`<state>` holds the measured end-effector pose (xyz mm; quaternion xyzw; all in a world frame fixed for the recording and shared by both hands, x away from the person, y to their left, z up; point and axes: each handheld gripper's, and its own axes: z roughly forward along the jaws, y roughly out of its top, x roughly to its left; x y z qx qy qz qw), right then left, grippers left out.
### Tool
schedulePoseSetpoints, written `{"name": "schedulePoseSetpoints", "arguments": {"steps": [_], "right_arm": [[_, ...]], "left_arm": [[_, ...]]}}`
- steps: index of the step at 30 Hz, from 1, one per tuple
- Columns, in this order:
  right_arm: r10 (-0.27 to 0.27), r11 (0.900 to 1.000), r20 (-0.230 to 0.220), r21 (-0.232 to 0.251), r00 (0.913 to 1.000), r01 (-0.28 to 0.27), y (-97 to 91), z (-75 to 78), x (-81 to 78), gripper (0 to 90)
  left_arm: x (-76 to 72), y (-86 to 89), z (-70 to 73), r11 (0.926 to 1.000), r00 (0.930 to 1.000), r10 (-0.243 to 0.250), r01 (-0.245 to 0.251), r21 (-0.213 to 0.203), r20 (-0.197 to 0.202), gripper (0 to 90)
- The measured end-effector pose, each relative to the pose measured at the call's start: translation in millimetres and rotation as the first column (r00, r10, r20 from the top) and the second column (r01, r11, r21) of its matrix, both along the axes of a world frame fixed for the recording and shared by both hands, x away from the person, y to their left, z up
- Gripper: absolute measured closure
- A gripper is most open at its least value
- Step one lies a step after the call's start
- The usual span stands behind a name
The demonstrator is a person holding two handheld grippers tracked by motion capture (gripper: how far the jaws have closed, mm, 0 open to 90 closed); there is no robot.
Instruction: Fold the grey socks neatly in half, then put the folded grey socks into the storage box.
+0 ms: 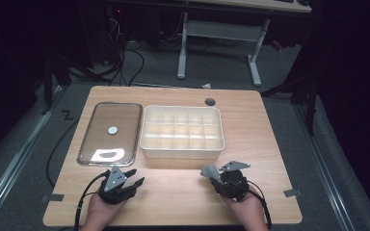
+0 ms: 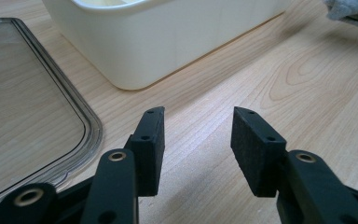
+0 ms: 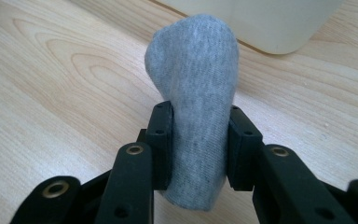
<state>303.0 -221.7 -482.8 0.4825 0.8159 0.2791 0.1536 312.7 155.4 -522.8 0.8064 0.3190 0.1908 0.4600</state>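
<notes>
**A soft grey sock in our right gripper, the divided box waiting ahead**

We hold a rolled grey sock (image 3: 191,93) in our right gripper (image 3: 198,149), its jaws clenched on the lower half of the bundle while the rounded top stands up free above them. In the high view the same sock (image 1: 210,171) pokes out to the left of the right gripper (image 1: 221,177), just above the near part of the desk (image 1: 173,192) and a little in front of the cream compartment box (image 1: 147,144).

We judge it light and soft — knit fabric that gives under the pads and will not crack or chip. It should not slip much, since the cloth bites against the black jaws, but a rolled bundle can loosen or unfurl if we pinch only its tip. The middle of the roll, where we have it now, looks like the surest place to hold.

To the eye it is a heathered mid-grey with a fine ribbed weave, plump and thumb-shaped, with no pattern or marking we can make out.

Our left gripper (image 2: 198,140) is released — jaws spread apart over bare wood, grasping nothing, near the corner of the box and the clear lid (image 1: 89,144) lying flat beside it.
</notes>
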Motion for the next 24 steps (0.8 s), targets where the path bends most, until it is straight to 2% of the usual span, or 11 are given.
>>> {"name": "schedulePoseSetpoints", "arguments": {"steps": [1, 2, 7, 10, 19, 24], "right_arm": [[0.002, 1.0000, -0.008, -0.007, 1.0000, -0.002, -0.7, 1.2, 1.2, 68.3], [0.026, 0.9995, -0.032, -0.017, 0.9991, -0.027, -3.6, 3.7, 4.4, 68.2], [0.022, 0.9994, -0.069, -0.025, 0.9973, -0.024, -8.8, 8.9, 7.3, 68.3], [0.026, 0.9980, -0.089, -0.055, 0.9956, -0.031, -11.0, 13.5, 10.5, 68.3], [0.037, 0.9977, -0.112, -0.052, 0.9930, -0.043, -11.4, 21.4, 17.6, 68.3], [0.035, 0.9984, -0.106, -0.041, 0.9937, -0.039, -13.8, 33.4, 21.4, 68.3]], "left_arm": [[-0.1, -0.1, 0.0, 1.0000, 1.0000, 0.001, -0.001, 0.000, 0.002, 54.3], [-0.7, 0.2, 1.3, 1.0000, 1.0000, 0.004, -0.004, -0.004, 0.004, 53.2], [-1.3, 2.2, 3.7, 0.9998, 0.9999, 0.012, -0.012, -0.018, 0.010, 50.6], [-0.1, 2.6, 2.8, 0.9997, 0.9999, 0.014, -0.014, -0.017, 0.002, 50.0], [-0.1, 1.0, 1.2, 0.9998, 1.0000, 0.003, -0.003, -0.019, -0.003, 48.4], [-1.6, 3.4, 2.1, 0.9991, 0.9999, -0.002, 0.001, -0.042, -0.011, 46.9]]}}
